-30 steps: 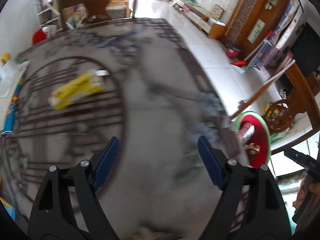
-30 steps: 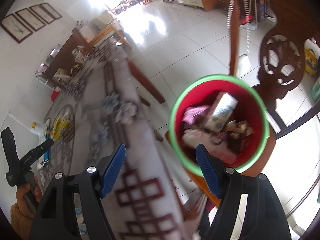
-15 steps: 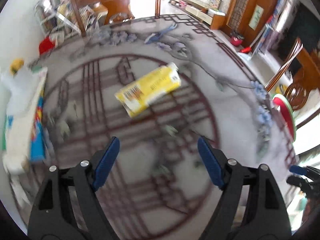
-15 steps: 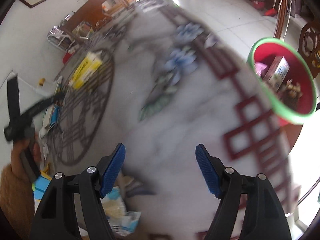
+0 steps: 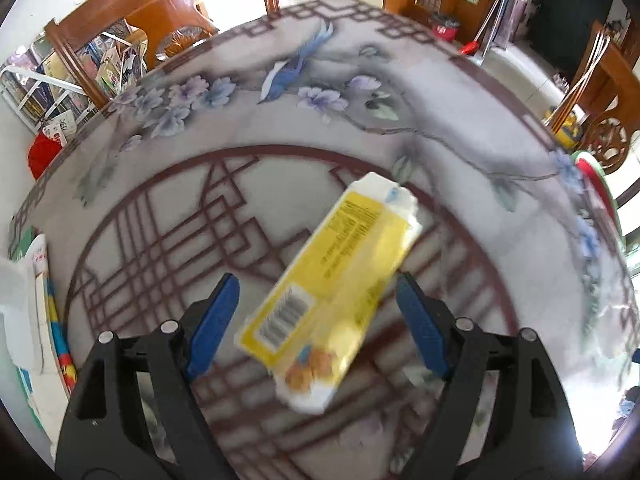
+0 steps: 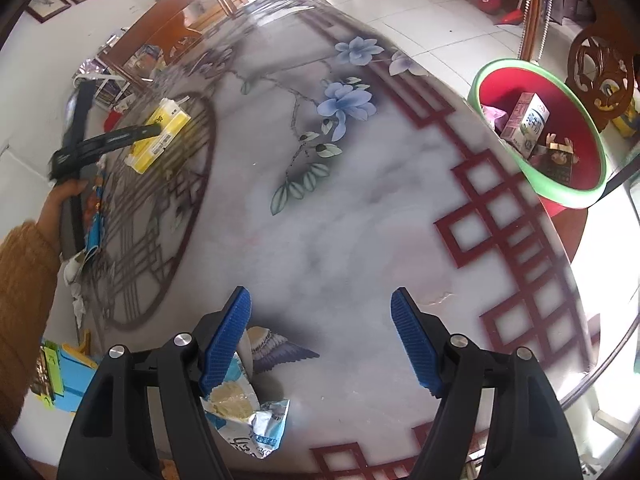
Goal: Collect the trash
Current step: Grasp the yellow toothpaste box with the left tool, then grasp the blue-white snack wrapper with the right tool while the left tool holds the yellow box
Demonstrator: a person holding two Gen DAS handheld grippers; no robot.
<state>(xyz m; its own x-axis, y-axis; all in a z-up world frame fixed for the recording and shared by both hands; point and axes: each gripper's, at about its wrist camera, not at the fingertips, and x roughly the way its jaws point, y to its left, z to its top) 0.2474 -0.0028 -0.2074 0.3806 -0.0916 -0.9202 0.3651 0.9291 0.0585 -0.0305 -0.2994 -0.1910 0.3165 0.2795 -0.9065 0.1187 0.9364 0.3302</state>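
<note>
The flat yellow-and-white cardboard carton lies slantwise between the left gripper's wide, empty jaws – probably light, crushable, best pinched across its narrow middle – right gripper open, empty

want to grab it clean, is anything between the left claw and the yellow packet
Nothing visible. The left claw is open above the yellow packet, which lies flat on the bare table between the blue pads in view; nothing covers or touches it.
</note>
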